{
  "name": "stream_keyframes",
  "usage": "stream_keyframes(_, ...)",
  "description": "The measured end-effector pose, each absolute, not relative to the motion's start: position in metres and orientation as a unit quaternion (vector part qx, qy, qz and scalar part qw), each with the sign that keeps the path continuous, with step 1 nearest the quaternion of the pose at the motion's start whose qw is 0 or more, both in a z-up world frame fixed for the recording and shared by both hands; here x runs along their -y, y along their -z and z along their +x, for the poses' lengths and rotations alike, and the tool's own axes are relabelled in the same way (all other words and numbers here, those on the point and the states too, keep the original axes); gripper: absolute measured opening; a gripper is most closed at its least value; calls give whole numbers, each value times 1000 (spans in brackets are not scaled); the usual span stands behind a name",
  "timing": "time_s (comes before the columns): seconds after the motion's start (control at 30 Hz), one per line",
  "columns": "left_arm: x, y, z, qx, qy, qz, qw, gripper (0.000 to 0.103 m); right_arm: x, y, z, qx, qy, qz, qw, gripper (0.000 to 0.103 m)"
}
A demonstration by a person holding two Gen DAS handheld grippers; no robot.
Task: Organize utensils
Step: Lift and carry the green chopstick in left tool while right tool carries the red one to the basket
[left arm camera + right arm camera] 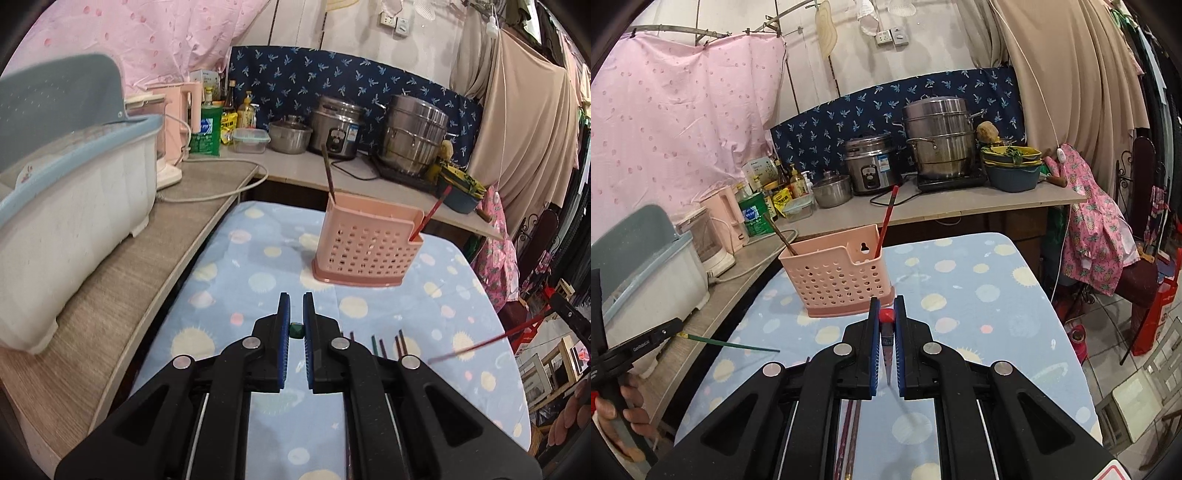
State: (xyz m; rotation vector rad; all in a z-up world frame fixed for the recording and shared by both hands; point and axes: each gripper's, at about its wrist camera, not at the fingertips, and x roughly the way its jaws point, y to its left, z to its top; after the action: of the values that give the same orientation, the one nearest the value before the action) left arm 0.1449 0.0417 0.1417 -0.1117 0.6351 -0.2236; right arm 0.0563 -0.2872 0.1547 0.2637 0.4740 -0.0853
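right gripper [886, 325] clamped on red chopstick [887, 332] above blue cloth [979, 295] | pink holder [836, 280] just ahead — brown and red sticks standing in it | left gripper [661, 334] gripping green chopstick [738, 345] — at left edge

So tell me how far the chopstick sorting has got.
Done: a brown chopstick and a red one stand in the pink holder. In hand: the left gripper is shut on a green chopstick, the right gripper on another red chopstick. Left: several chopsticks lie on the cloth.
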Motion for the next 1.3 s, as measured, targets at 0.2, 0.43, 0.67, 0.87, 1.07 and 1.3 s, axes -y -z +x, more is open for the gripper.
stream_keyframes(0.2, -30, -168, 165, -295, 121, -54, 946, 7, 293, -173, 75, -225, 32, 144, 963, 7)
stream_keyframes(0.43, -17, -209, 189, -265, 134, -64, 953, 7, 298, -208, 105, -195, 9, 163, 967, 7)
stream_keyframes(0.67, 5, -270, 219, -203, 140, -70, 967, 7, 297, -261, 153, -138, -12, 166, 976, 7)
stream_keyframes(0.87, 18, -310, 254, -153, 138, -91, 974, 7, 291, -297, 201, -100, -13, 161, 982, 7)
stream_keyframes(1.07, 30, -312, 295, -148, 127, -104, 975, 7, 288, -297, 250, -99, -18, 167, 981, 7)
stream_keyframes(1.3, 43, -278, 328, -173, 116, -92, 974, 7, 280, -255, 290, -143, -27, 168, 975, 7)
